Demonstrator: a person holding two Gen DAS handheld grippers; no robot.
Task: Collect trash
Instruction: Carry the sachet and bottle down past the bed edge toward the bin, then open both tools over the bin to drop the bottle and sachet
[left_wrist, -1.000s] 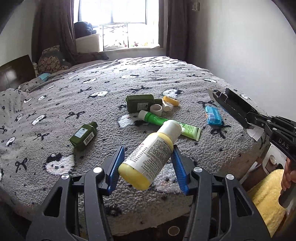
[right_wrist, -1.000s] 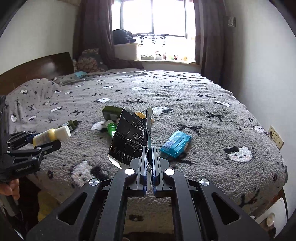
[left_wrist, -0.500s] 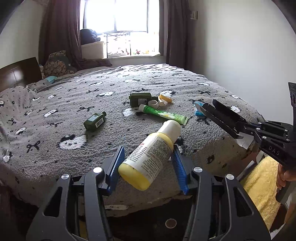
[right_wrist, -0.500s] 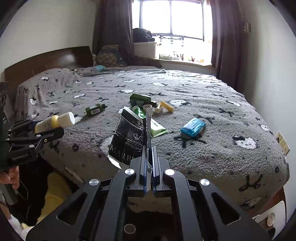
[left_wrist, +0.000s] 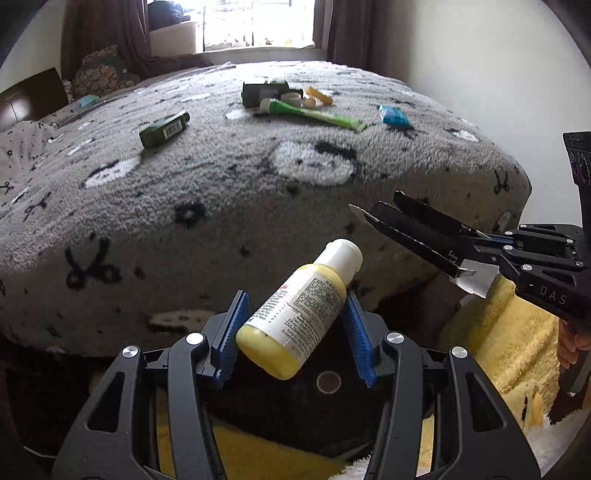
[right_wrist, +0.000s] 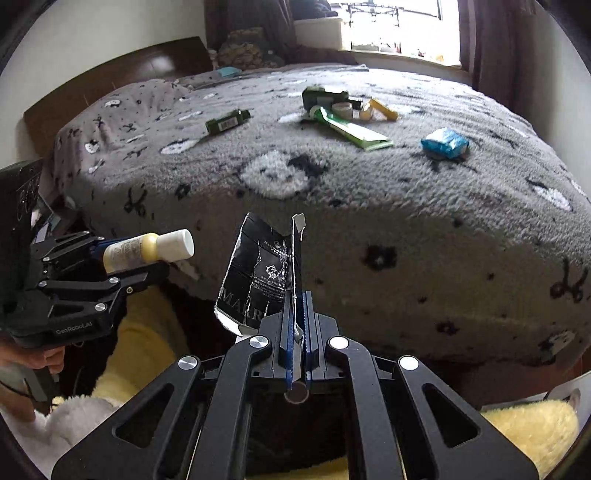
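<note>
1. The left gripper (left_wrist: 293, 325) is clenching the yellow bottle (left_wrist: 300, 310) near its base, cap tilting forward; it risks pivoting out.
2. The right gripper (right_wrist: 297, 325) is pinching the torn black carton (right_wrist: 258, 273) by one thin wall, risking tearing.

Both grippers pulled back off the bed (left_wrist: 221, 206) and lower past its edge, left gripper (left_wrist: 295, 321) and right gripper (right_wrist: 297, 317) now nearer the yellow rug (right_wrist: 147, 343).
</note>
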